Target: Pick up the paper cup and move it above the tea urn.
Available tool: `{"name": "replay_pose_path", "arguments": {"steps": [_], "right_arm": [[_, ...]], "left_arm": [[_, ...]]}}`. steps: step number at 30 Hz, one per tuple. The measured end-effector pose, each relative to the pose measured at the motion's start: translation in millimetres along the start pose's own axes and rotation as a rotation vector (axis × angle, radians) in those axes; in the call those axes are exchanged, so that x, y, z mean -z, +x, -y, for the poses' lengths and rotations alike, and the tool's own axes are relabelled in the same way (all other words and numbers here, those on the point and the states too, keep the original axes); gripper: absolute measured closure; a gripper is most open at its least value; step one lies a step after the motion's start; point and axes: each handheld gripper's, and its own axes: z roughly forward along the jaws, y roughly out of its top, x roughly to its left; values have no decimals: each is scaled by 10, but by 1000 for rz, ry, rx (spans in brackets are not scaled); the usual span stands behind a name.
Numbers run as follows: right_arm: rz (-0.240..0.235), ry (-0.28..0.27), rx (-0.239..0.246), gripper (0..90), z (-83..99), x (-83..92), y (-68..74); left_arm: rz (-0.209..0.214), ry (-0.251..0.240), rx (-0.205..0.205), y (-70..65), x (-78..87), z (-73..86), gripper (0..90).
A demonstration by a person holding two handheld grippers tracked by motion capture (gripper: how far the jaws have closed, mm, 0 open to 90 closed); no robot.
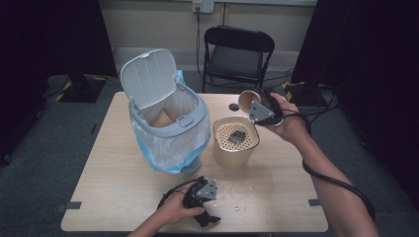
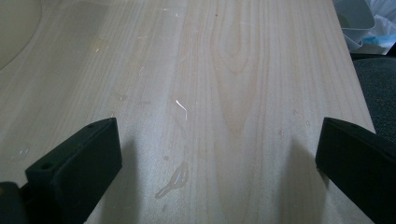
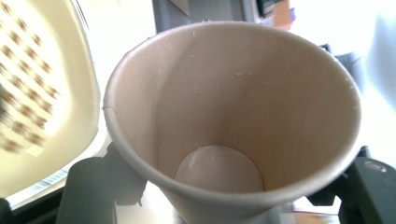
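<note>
A plain paper cup (image 3: 233,126) is pinched by the right hand-held gripper (image 1: 264,111), whose jaws are pressed against its outer wall; the cup is tipped on its side in the air, its mouth turned toward ten o'clock, just above and beyond a cream strainer tub (image 1: 236,140) at the centre-right of the bench (image 1: 118,197). The cup is tan outside and pale inside, with a rolled rim.

In the right gripper view the cup's inside is seen down to its round bottom — bare, with a few small droplets on the wall — and the tub's perforated top is blurred at nine o'clock. In the high view a dark lump is seen lying on that perforated top. The left hand-held gripper (image 1: 205,200) is rested at the bench's six o'clock edge, and in the left gripper view its jaws are spread wide over bare wood.

The bench is light wood, marked with wet spots. A lidded bin (image 1: 168,123) with a blue liner is stood at ten o'clock, lid up. A black folding chair (image 1: 237,54) is placed beyond — on grey carpet.
</note>
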Motion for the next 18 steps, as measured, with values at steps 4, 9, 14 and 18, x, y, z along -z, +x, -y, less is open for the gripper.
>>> {"name": "replay_pose_path", "arguments": {"steps": [4, 9, 14, 18], "right_arm": [[-59, -42, -181, 308, 63, 5, -65], [-111, -84, -319, 308, 109, 4, -134], [-156, -87, -387, 307, 121, -3, -131], [-173, -103, -435, 307, 133, -6, -131]], "left_arm": [[1, 2, -6, 4, 1, 0, 0], [0, -1, 0, 0, -1, 0, 0], [1, 2, -5, 3, 1, 1, 0], [0, 1, -5, 3, 1, 1, 0]]}}
